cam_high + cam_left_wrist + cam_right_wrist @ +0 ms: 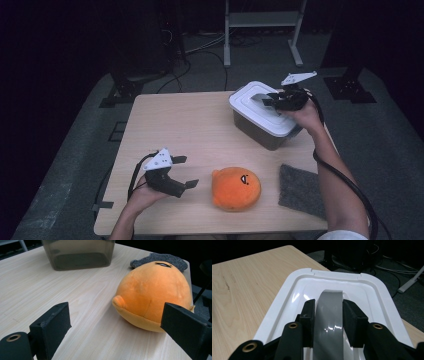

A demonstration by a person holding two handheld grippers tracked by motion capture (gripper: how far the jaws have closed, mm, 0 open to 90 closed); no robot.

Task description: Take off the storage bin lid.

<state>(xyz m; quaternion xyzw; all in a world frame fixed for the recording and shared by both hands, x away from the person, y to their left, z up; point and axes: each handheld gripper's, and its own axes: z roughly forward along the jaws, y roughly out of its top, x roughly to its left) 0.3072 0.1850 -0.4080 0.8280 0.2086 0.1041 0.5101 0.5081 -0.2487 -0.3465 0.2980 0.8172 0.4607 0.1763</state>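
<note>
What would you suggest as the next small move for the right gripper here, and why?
Probably lift straight up. The right gripper is shut on the grey handle of the white lid, which sits on the box, while the left gripper waits open beside the orange plush toy.

right gripper [329,315]: near end of grey handle [329,315] drops below the frame edge between the jaws; white lid [287,292] corners nearest the gripper cut off. left gripper [115,327]: bin [77,255] ahead of it cropped at top; grey cloth [172,258] mostly hidden behind orange plush [152,292].
</note>
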